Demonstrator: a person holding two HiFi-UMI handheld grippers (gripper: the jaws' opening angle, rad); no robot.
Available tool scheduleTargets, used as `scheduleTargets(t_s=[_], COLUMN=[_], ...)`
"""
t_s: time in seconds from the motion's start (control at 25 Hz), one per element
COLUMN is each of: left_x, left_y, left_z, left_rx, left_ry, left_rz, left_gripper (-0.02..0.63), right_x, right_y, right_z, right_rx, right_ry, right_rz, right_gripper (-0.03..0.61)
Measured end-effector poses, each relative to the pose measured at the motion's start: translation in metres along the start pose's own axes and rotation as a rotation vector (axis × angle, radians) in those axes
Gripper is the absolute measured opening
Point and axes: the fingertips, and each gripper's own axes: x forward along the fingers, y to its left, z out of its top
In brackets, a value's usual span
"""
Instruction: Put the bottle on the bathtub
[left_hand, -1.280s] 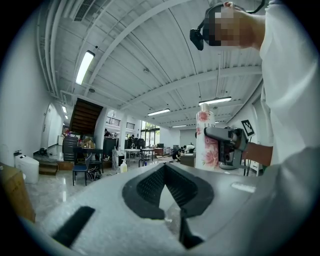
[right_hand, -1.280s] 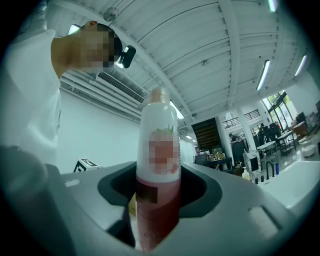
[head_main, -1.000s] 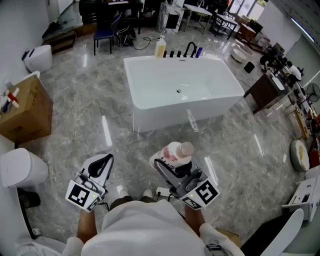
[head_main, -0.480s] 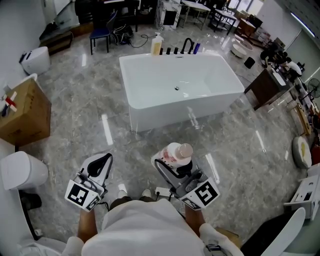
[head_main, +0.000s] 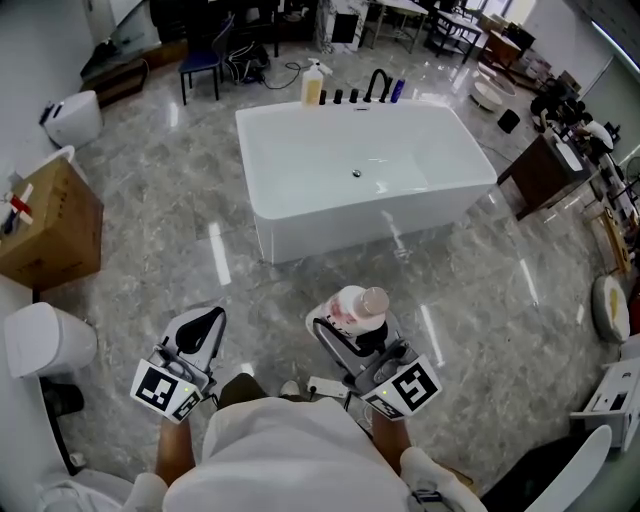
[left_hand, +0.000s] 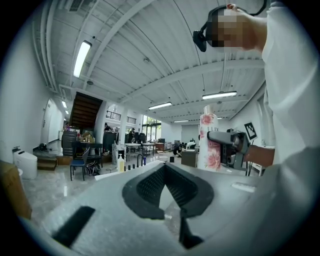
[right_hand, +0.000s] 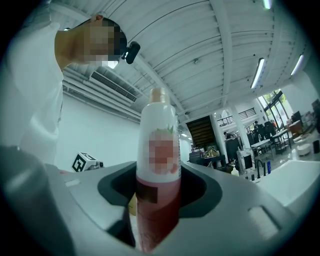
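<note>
A white bottle with pink flowers and a beige cap (head_main: 354, 305) stands upright in my right gripper (head_main: 350, 335), whose jaws are shut on its body; the bottle (right_hand: 157, 170) fills the middle of the right gripper view and the same bottle (left_hand: 209, 140) shows at the right of the left gripper view. My left gripper (head_main: 203, 325) is shut with nothing in it, held low at the left. The white bathtub (head_main: 300, 215) stands ahead on the marble floor, well apart from both grippers.
A yellow pump bottle (head_main: 313, 86), small dark bottles and a black tap (head_main: 378, 88) line the tub's far rim. A cardboard box (head_main: 45, 220) and a white toilet (head_main: 45, 340) stand at the left. A dark cabinet (head_main: 535, 165) is at the right.
The view has moved slightly closer to the bathtub. Both grippers keep their places, the right one still holding the bottle.
</note>
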Motion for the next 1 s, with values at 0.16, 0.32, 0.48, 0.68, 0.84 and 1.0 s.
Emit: scheduleTargets(t_s=[0.16,0.32,0.48,0.68,0.84,1.0], left_x=[0.016,0.038,0.065,0.123,0.18,0.223], left_y=[0.008,0.031,0.065,0.147,0.225,0.303], left_z=[-0.004,-0.007,-0.011,-0.012,0.004,0.017], left_rx=[-0.02,-0.038,-0.029,-0.01,-0.01,-0.028], left_ry=[0.007,0.007,0.011,0.013,0.015,0.027], left_rz=[0.001,-0.007,-0.042,-0.112,-0.173,-0.216], left_gripper=[0.005,0.005,0.005,0.005,0.005,0.005], right_x=[0.008,0.028,0.064,0.147,0.231,0.315], right_y=[-0.017,-0.041,-0.067,-0.11,-0.161,-0.203], right_z=[-0.003,-0.006,-0.013,-0.032,-0.036,-0.031], right_rx=[0.009,0.015,0.018,0.044,0.052,0.046], right_ry=[-0.003,-0.007,-0.016,-0.01,-0.005,-0.014], right_rz=[0.004,-0.008,-0.024,-0.054,-0.079,-0.086], right_gripper=[0.241,0.239,0.239,0.239,0.239,0.239])
